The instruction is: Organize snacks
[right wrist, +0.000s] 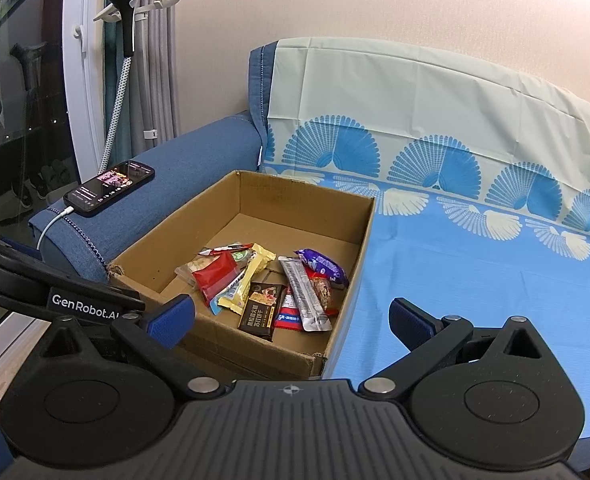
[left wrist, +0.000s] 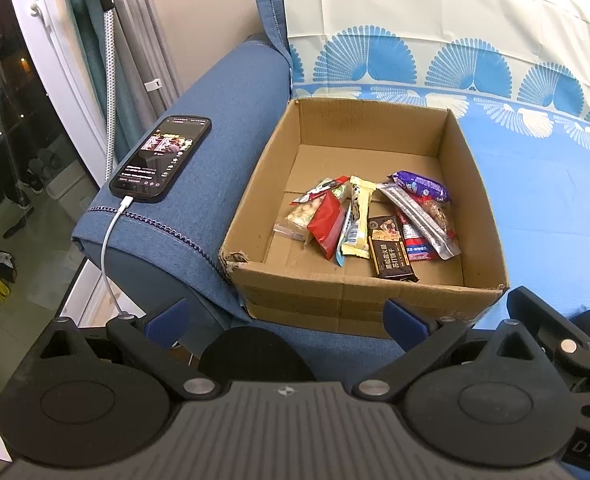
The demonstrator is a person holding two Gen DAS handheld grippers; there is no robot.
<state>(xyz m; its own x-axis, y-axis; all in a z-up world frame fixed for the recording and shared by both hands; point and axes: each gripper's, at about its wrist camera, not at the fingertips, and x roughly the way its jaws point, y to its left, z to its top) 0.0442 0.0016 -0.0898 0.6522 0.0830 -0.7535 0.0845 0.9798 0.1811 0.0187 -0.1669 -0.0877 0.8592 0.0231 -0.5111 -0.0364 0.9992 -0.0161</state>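
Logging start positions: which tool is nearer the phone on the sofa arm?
Left. The left tool sits below the phone, facing the box. The right tool is further right, beside the box's right corner.

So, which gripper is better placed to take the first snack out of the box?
Probably the left gripper: it is open and faces the cardboard box and its snacks squarely. The right gripper, also open, sits toward the box's right corner.

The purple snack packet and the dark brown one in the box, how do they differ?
The purple snack packet is puffy and lies toward the far right of the pile; the dark brown packet is flat, rectangular and nearest the box's front wall. The purple one shows pale markings, the brown one pale lettering and a food picture. Both lie inside the cardboard box, untouched.
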